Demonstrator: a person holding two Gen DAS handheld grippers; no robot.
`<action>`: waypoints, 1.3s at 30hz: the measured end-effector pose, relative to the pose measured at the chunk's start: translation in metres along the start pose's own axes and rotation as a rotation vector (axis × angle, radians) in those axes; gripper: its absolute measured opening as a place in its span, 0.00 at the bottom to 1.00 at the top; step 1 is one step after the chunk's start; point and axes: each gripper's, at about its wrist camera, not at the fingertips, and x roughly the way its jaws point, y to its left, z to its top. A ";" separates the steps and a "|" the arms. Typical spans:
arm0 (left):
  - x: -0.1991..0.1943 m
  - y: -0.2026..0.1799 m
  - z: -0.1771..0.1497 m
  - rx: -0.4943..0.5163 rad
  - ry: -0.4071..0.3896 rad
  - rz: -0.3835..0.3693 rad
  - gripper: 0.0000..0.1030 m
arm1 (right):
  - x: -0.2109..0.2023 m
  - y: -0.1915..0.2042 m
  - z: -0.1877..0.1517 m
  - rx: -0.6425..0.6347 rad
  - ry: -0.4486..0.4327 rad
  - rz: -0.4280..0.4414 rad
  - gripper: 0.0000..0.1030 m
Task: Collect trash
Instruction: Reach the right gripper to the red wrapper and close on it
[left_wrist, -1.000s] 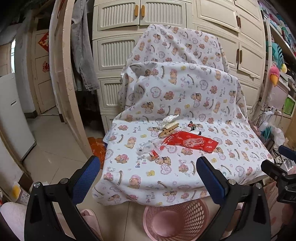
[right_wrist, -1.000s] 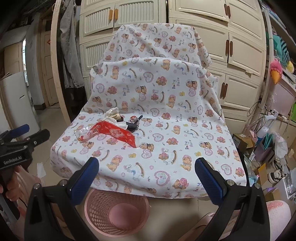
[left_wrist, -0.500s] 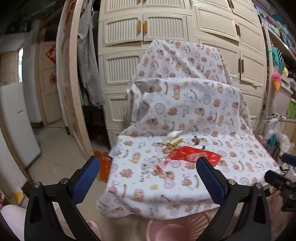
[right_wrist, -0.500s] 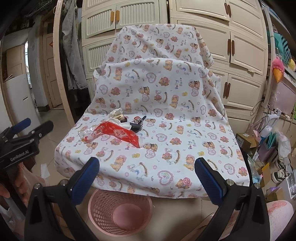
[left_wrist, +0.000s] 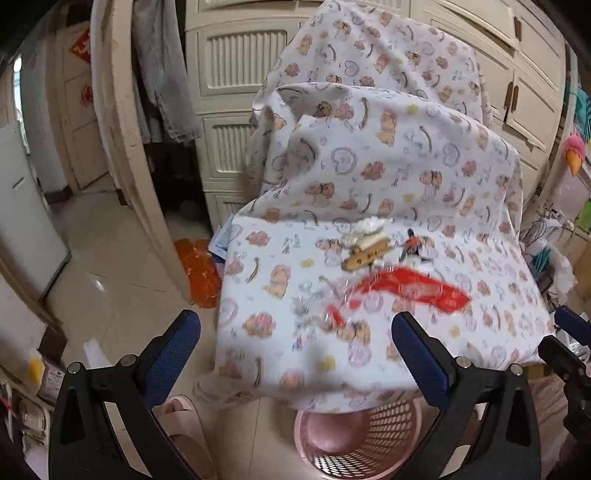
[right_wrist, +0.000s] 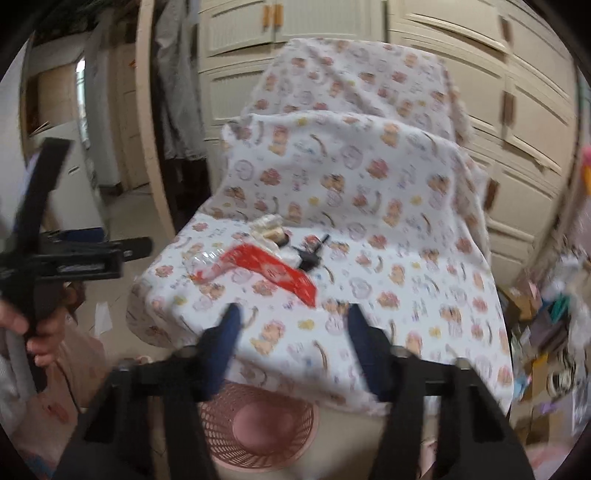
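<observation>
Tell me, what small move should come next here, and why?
Probably bring the right tool forward to the red wrapper. Its jaws, just narrowed, are empty and short of the trash, which lies untouched on the sheet above the pink basket.

A red foil wrapper lies flat on the bear-print sheet, with a crumpled clear wrapper touching its left end. White tissue, a tan stick-shaped piece and a small black-and-red item sit just behind it. A pink mesh wastebasket stands below the sheet's front edge.
</observation>
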 end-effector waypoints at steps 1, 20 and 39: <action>0.002 -0.001 0.008 0.011 0.007 -0.023 0.99 | 0.002 -0.002 0.010 0.008 0.000 0.008 0.49; 0.071 0.016 0.035 -0.049 0.011 -0.052 0.98 | 0.157 -0.006 0.014 -0.018 0.228 0.039 0.36; 0.058 0.010 0.025 -0.083 -0.032 -0.078 0.98 | 0.101 -0.040 -0.003 0.110 0.184 0.035 0.03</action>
